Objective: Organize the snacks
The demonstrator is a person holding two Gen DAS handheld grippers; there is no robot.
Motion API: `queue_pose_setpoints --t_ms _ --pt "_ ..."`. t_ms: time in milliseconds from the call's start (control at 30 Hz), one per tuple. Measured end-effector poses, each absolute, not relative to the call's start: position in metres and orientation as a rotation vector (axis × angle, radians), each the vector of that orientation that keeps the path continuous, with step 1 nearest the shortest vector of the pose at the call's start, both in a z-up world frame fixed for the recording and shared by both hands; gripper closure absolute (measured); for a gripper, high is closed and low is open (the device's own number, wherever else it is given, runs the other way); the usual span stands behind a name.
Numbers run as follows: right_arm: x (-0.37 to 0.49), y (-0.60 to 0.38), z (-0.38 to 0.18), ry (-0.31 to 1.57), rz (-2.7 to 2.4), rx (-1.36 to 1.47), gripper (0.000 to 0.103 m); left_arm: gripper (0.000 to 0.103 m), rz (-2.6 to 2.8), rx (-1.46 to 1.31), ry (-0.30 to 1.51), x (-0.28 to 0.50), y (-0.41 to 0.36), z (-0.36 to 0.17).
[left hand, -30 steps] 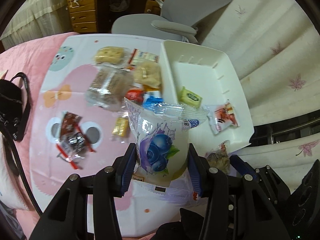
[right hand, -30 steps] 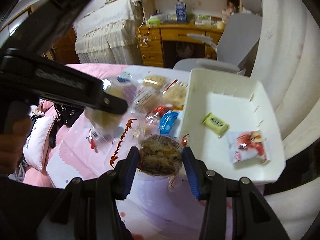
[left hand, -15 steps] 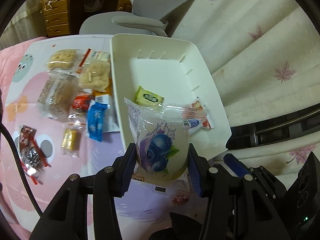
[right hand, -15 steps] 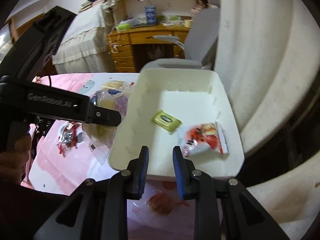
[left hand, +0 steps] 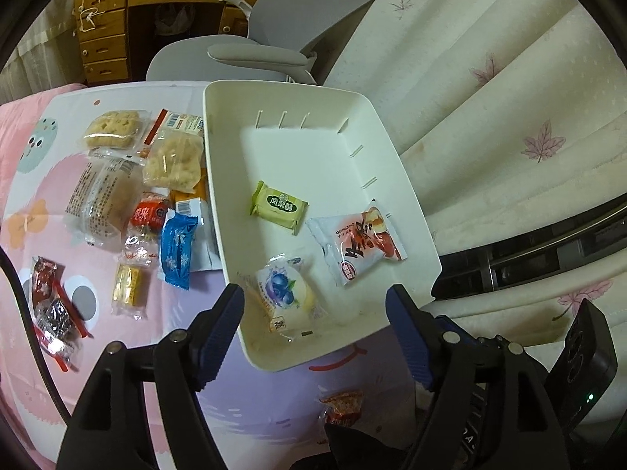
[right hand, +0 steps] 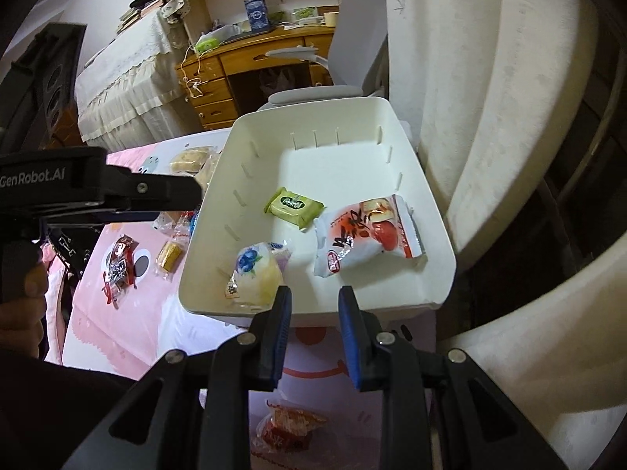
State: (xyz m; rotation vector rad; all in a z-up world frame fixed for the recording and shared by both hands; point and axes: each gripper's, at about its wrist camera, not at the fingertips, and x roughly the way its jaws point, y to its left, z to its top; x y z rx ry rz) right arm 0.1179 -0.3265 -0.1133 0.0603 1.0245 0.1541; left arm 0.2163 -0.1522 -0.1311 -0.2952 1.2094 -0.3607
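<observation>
Three snacks lie in the white bin (left hand: 395,164) — about ten wait outside; left tool (left hand: 315,333) spread wide, right tool (right hand: 311,315) part-open, both empty.

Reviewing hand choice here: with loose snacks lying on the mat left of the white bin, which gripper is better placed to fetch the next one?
Probably the left gripper: it is wide open and empty, beside the blue packet and yellow candy. The right gripper, nearly closed, faces the white bin.

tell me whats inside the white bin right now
Three packets lie in the white bin: a green one, a red-and-white one and a blueberry one. The near wall hides some of the floor from the right wrist camera.
</observation>
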Motion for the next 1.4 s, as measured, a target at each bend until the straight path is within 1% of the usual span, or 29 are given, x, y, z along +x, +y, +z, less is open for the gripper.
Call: queue_pose_setpoints --t_ms 267,333,400,600,1033,1200,1400 --pt "0.11 -0.337 -0.109 1.031 0.109 0.101 0.078 0.029 -0.342 -0.308 1.192 0.2 -0.132 -0.128" --pt "0.107 -0.341 -0.108 1.03 0.092 0.122 0.076 0.029 -0.335 -0.306 1.191 0.195 -0.126 -0.129" --pt "0.103 -0.344 -0.108 1.036 0.077 0.149 0.072 0.029 -0.323 -0.296 1.191 0.189 -0.119 -0.13" --pt "0.089 -0.35 -0.115 1.064 0.039 0.25 0.067 0.029 -0.265 -0.276 1.214 0.17 -0.089 -0.14" --pt "0.063 -0.34 -0.163 1.235 -0.04 0.521 0.063 0.029 -0.136 -0.26 1.26 0.131 -0.008 -0.161" --pt "0.053 -0.338 -0.184 1.293 -0.119 0.635 0.059 0.029 -0.141 -0.211 1.23 0.125 0.019 -0.168" --pt "0.046 -0.325 -0.199 1.326 -0.23 0.662 0.053 0.029 -0.19 -0.107 1.207 0.127 0.04 -0.176"
